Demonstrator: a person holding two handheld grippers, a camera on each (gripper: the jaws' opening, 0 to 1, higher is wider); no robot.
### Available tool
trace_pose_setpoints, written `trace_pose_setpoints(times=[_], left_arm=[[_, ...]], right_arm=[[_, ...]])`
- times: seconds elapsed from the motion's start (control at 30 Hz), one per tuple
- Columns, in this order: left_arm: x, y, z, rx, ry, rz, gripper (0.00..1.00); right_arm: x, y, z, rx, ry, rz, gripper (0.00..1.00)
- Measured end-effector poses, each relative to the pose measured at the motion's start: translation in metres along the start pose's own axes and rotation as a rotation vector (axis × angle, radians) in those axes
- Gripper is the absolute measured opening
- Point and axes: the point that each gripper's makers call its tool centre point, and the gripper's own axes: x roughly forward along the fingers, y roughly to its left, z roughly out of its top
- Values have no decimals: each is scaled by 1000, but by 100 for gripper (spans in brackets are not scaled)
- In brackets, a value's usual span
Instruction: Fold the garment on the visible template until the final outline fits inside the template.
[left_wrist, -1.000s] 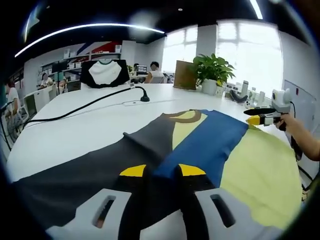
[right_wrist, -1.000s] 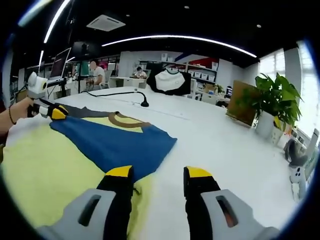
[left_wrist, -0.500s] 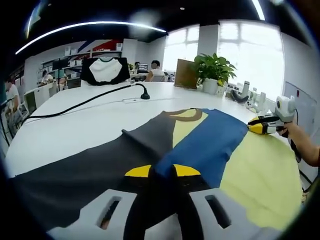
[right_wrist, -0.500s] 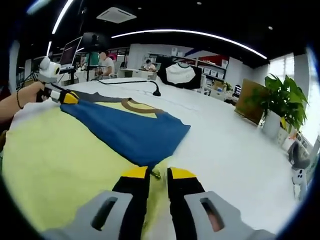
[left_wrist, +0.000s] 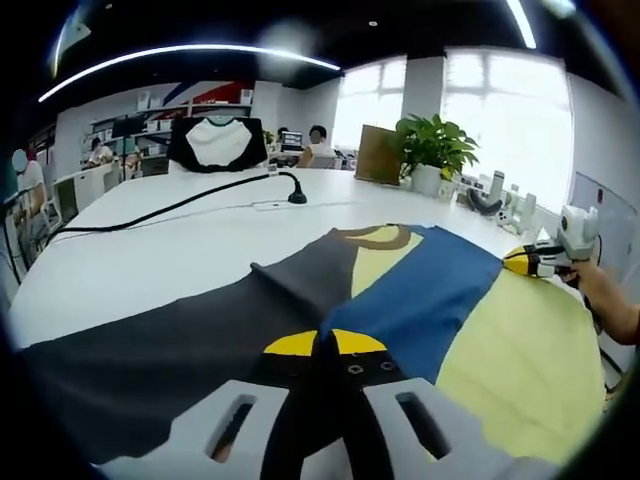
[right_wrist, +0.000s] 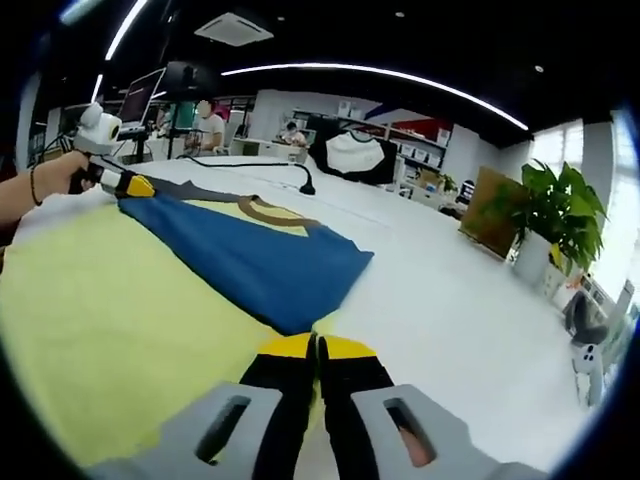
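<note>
Both grippers have clamped onto the garment (left_wrist: 420, 300).

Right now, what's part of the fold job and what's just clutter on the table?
Job:
- garment, blue, yellow and dark panels
- left gripper, shut on the garment
- right gripper, shut on the garment

Clutter:
- black cable
- potted plant
- black-and-white shirt propped at the table's far end

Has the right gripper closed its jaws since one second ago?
Yes. The right gripper had open jaws beside the garment hem; now they meet, pinching its edge near the blue panel's tip.
</note>
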Motion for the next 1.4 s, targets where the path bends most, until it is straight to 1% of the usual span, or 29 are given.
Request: trace_pose_setpoints(times=[0.1, 0.17, 0.23, 0.3, 0.37, 0.43, 0.47, 0.53, 0.57, 0.7, 0.8, 0.9, 1.0, 1.1, 1.17, 1.23, 1.3, 1.33, 1.37, 1.4], left_arm=[[0, 1, -2, -16, -6, 3, 4], [-1, 0, -2, -8, -7, 4, 5], [-3, 3, -2, 32, -4, 31, 8], [-6, 6, -2, 52, 0, 51, 12], [-10, 8, -2, 71, 10, 76, 19], [-15, 11, -2, 138, 20, 105, 25], [-17, 9, -2, 152, 20, 110, 26], [-23, 1, 0, 177, 7, 105, 27], [-27, -5, 3, 184, -6, 94, 27], [-37, -25, 4, 211, -20, 61, 27], [-41, -36, 5, 227, -34, 50, 32], [-44, -49, 3, 237, -40, 14, 26], [-43, -55, -1, 244, -28, -4, 26], [-39, -63, -9, 235, -3, -42, 26], [-35, -66, -13, 237, 13, -52, 25], [-31, -64, -16, 246, 25, -46, 24], [-31, -63, -16, 230, 26, -51, 22], [-30, -62, -16, 220, 25, -53, 20], [-30, -62, -16, 219, 27, -54, 14], [-30, -61, -17, 220, 29, -55, 10]], right_arm=[[0, 0, 0, -8, 1, -5, 0], [0, 0, 0, -13, -1, -9, 0], [0, 0, 0, -17, -1, -11, 0], [0, -1, 0, -15, -1, -12, 0], [0, -1, 0, -12, -3, -13, 0], [1, -1, 0, -10, -4, -12, 0], [1, -1, 0, -8, -4, -12, 0], [1, -1, 0, -8, -4, -13, 0], [1, -2, 0, -8, -4, -14, 0], [2, -3, 0, -9, -1, -15, 0], [2, -3, 0, -2, 0, -13, 0], [3, -4, 0, -2, 1, -13, 0], [3, -4, 1, -4, 1, -13, 0], [3, -4, 0, 1, 1, -12, 0], [4, -4, 0, -2, -1, -12, 0], [4, -4, 0, -4, -1, -12, 0], [4, -4, 0, -7, -1, -14, 0], [4, -4, 0, -6, 0, -15, 0], [4, -4, 0, -7, 0, -16, 0], [4, -4, 0, -6, 0, -16, 0]])
